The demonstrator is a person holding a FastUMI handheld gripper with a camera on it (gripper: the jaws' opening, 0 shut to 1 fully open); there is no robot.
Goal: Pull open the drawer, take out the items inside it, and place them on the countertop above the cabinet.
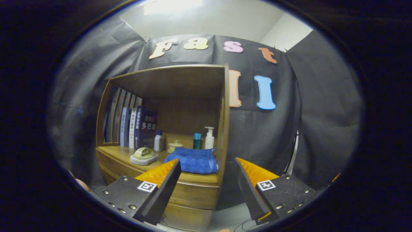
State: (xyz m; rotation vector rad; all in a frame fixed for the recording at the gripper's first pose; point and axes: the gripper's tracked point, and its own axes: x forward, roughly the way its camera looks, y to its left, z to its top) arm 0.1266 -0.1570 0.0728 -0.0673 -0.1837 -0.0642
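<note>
Gripper view: gripper (206,167) spread wide, holding nothing. Just ahead of the fingers, folded blue terry towel (194,160) on the wooden cabinet countertop (120,152); shut-looking wooden drawer front (193,193) below. Fits either emptied and closed, or unopened; contents hidden.

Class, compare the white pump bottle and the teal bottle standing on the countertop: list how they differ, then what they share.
The white pump bottle is taller and topped by a pump nozzle; the teal bottle is shorter with a plain flat cap. The pump bottle stands nearer the cabinet's side wall; the teal one is further in. Both stand upright behind the blue towel, well beyond the open claw.
</note>
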